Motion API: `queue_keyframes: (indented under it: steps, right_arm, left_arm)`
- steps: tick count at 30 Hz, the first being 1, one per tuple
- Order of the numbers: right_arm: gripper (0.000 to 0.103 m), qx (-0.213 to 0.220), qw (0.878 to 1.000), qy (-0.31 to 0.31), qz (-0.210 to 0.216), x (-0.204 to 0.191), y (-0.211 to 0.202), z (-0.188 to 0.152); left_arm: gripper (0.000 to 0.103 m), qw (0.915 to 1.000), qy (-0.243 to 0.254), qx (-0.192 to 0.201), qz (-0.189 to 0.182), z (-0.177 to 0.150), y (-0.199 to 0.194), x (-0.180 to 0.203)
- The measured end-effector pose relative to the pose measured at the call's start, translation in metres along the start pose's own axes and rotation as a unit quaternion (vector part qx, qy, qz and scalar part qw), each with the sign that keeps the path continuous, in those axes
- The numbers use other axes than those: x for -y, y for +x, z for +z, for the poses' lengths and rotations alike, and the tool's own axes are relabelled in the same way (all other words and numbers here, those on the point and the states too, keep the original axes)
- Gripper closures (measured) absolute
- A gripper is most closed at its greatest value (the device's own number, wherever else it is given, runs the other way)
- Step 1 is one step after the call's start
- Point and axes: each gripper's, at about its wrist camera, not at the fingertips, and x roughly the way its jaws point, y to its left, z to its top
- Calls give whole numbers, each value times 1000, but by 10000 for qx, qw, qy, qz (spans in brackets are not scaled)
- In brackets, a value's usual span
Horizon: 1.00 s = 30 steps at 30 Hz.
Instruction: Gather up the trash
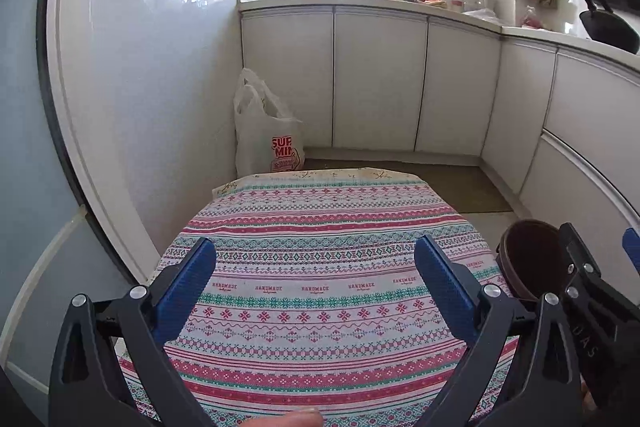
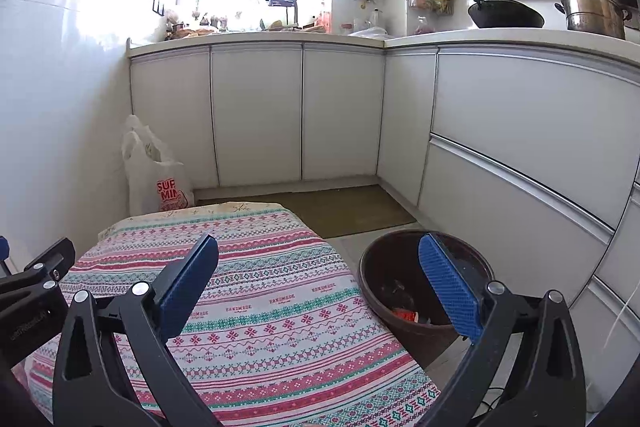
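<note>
Trash is sitting down in the dark brown bin (image 2: 424, 291) on the floor, just off the right edge of the table. From my right wrist view I can make out a red scrap (image 2: 404, 315) and some dark bits near the bottom; what exactly they are, I cannot tell. I see no loose rubbish on the tablecloth (image 1: 320, 267) from either camera.

My left gripper (image 1: 316, 287) hangs over the cloth with its blue pads spread wide, nothing between them. My right gripper (image 2: 320, 291) is spread just as wide and empty, straddling the table edge, its right pad over the bin's mouth.

My guess on handling: that red scrap looks like thin wrapper, so light, soft and crushable, probably a bit slick. I'd pinch it across a crumpled fold rather than a flat face. If the bin itself has to move, it looks like rigid plastic, and the rim is where I'd bite.

The surface is a patterned red, green and white cloth, soft enough to bunch if a finger drags on it.

The room is a narrow kitchen: white cabinets (image 2: 256, 115) wrap the corner, a white plastic bag (image 2: 156, 179) with red print stands against the wall beyond the table, a wok (image 2: 504, 13) and steel pot (image 2: 592, 7) sit on the counter, and the bright window washes out the back.
</note>
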Motion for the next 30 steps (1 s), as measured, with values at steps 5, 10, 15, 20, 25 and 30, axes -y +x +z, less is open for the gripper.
queue_keyframes:
  steps: [5,10,15,20,25,30]
  right_arm:
    - [7,110,9999,-11,-46,2,-2,1]
    - [7,184,9998,57,-16,6,-6,3]
    - [7,198,9997,121,-27,9,-6,4]
    - [7,136,9998,144,15,11,-4,4]
    - [7,142,9998,164,47,12,-4,4]
    - [7,156,9997,175,50,12,-4,4]
  left_arm:
    - [6,10000,17,74,31,0,-5,3]
    - [6,10000,-50,-55,-42,0,-1,1]
    - [6,9999,-58,-81,-53,0,1,1]
    - [6,9998,-46,-168,-70,-1,6,1]
    - [6,9998,-66,-181,-58,0,6,0]
    - [6,9998,-49,-179,-62,0,6,-1]
